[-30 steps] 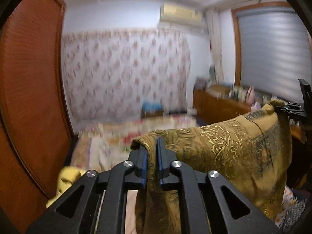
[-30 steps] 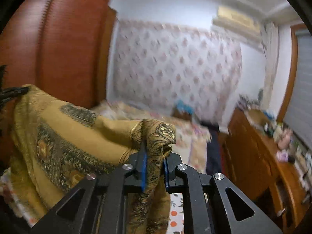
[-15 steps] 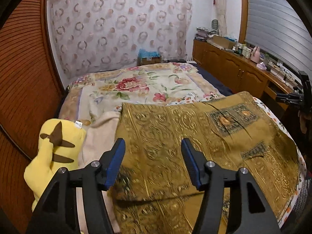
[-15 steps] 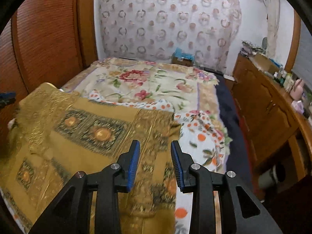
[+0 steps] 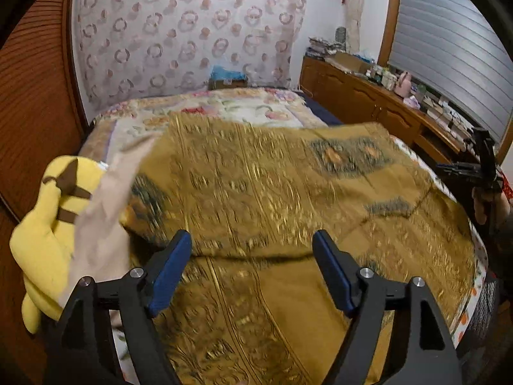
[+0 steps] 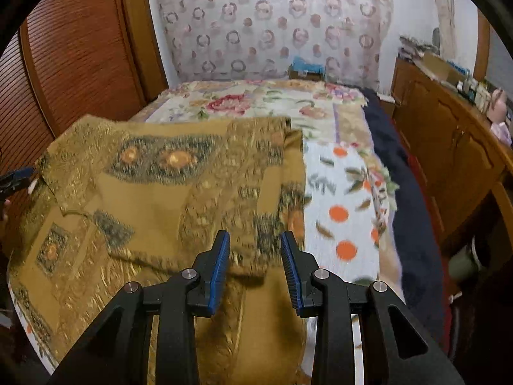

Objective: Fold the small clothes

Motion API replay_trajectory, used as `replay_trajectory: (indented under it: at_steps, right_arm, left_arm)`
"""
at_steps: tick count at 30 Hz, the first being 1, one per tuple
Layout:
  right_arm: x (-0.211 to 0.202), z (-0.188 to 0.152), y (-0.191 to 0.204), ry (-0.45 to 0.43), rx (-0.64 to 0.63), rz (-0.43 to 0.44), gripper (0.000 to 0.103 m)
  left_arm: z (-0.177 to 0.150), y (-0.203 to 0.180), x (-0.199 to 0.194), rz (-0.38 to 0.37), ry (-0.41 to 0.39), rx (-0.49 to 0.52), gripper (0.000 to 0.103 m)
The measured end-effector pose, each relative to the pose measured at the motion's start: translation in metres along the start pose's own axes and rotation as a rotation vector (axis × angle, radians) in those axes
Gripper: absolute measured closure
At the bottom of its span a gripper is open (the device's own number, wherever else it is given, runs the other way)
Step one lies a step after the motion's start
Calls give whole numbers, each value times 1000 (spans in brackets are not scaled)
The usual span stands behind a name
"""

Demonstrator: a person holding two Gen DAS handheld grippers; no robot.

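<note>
Lying across the near end of the bed (image 5: 224,102), the gold patterned cloth (image 5: 272,192) is folded over itself, its upper layer ending in a fold line that runs across just ahead of both tools. In the right wrist view the cloth (image 6: 154,199) covers the bed's near left part, its right edge resting on a white sheet with orange dots (image 6: 346,199). The left tool (image 5: 251,269) hovers over the cloth's near left portion with its blue-padded fingers spread wide, gripping nothing. The right tool (image 6: 255,263) hangs above the cloth's right margin, its fingers parted and likewise free of the fabric. A pale beige garment (image 5: 102,218) lies along the cloth's left side, and a yellow plush toy (image 5: 48,224) sits at the bed's left edge beside a reddish wooden wardrobe (image 6: 80,57). A floral quilt (image 6: 256,102) covers the far half of the bed. A wooden cabinet (image 5: 368,102) crowded with small items runs along the right wall below a shuttered window (image 5: 449,41).
</note>
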State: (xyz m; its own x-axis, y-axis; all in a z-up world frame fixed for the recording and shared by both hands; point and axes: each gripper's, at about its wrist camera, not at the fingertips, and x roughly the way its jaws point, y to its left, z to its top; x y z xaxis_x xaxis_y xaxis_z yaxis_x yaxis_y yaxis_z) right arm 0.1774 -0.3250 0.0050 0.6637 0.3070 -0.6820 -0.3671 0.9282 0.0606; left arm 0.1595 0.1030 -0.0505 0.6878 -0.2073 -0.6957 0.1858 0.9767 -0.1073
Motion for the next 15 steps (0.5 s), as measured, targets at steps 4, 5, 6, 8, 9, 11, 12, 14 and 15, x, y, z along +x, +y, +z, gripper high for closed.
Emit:
replay_trajectory:
  at_steps: [4,5,6,8,9,11,12,14,15]
  right_arm:
    - [2,-4,-8,25,5,20,69]
    - [1,-3,-9,26,10,29,69]
    - [1,-2,-10,26,15,39,69]
    - [2,1,-10,27,23,55,69]
    - [5,3,-9,28,25,59,69]
    - [12,6,-7,38,25,56,69]
    - [20,7,-6,42,30,46,69]
    - [28,11,-7,58,47,24,69]
    - [32,13,-6,61,52,21,69]
  left_arm:
    - [-19,-4,10,-21,40,-20,23]
    - [-23,-5,13,-24,47,-23,23]
    - [-25,-5,15,-26,53,-25,23]
    - [-31,-8,21,-24,71,-20,23]
    - [-33,-10,24,-14,77,-11,23]
    - [-37,-12,27,4,82,4,23]
    - [-37,-13,28,5,83,6,23]
    - [-40,-14,29,4,86,1,23]
    - [-40,-14,29,7,87,1,22]
